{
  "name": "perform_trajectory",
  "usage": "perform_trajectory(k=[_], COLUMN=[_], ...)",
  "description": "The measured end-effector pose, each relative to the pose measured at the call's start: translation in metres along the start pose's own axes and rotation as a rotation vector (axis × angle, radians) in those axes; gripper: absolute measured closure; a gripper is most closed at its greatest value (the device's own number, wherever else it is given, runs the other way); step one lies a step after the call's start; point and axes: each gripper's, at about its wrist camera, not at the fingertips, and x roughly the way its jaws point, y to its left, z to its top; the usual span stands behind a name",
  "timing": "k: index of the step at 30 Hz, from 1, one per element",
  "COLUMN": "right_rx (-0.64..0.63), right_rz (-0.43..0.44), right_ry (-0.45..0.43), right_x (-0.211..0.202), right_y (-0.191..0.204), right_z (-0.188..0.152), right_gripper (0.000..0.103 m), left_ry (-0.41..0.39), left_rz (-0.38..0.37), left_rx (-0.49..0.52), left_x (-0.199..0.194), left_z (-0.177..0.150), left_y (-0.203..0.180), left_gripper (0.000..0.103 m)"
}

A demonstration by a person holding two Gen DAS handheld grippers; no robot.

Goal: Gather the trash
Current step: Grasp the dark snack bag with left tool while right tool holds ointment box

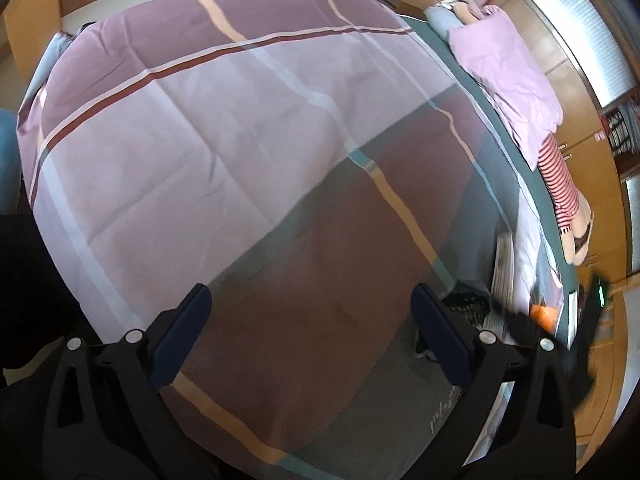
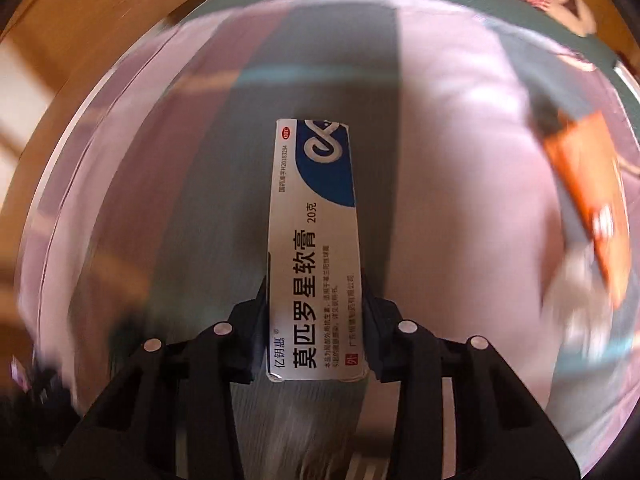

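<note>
1. A bedspread [image 1: 200, 128] covers the bed: soft woven cloth in mauve and dark maroon blocks, crossed by thin tan, white and teal stripes, with shallow fold creases.
2. At the far right of the bed lie a lilac pillow [image 1: 508, 80] and a red-and-white striped garment [image 1: 558, 184]. Wooden cabinet fronts [image 1: 580, 92] stand beyond them.
3. The task's thing is a long, flat-sided cardboard ointment box [image 2: 314, 248], white with a dark blue curved patch and a looping white logo at its far end and bold black Chinese print along its length.
4. The right claw [image 2: 314, 320] grips the ointment box by its near end, its pads pressed against the two long sides. The box juts away from the claw over the blurred bedspread.
5. An orange packet [image 2: 584, 200], flat and glossy, lies on the bed to the right of the box, well apart from it.
6. The left claw [image 1: 310, 332] hangs above the bedspread, pointing steeply down, with its dark blue pads [image 1: 180, 340] spread wide and nothing between them.
</note>
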Motion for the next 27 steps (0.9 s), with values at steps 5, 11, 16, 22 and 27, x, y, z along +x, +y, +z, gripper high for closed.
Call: perform_trajectory(k=[5, 11, 16, 22, 27], right_rx=[-0.063, -0.120, -0.048, 0.025, 0.050], right_rz=[0.031, -0.041, -0.012, -0.047, -0.062], right_ry=[0.092, 0.084, 0.090, 0.020, -0.115], right_x=[-0.024, -0.038, -0.022, -0.061, -0.139], right_y=[0.004, 0.009, 0.005, -0.008, -0.032], right_z=[-0.062, -0.085, -0.071, -0.095, -0.135], right_gripper=[0.063, 0.033, 0.062, 0.063, 0.063], left_ry=[-0.013, -0.002, 0.028, 0.043, 0.059], left_rz=[-0.003, -0.026, -0.062, -0.204, -0.170], left_rx=[-0.025, -0.077, 0.016, 0.273, 0.553], left_x=[-0.002, 0.000, 0.011, 0.019, 0.036], left_z=[0.005, 0.007, 0.004, -0.006, -0.038], left_y=[0.010, 0.017, -0.003, -0.057, -0.107], left_gripper=[0.004, 0.004, 0.004, 0.004, 0.005])
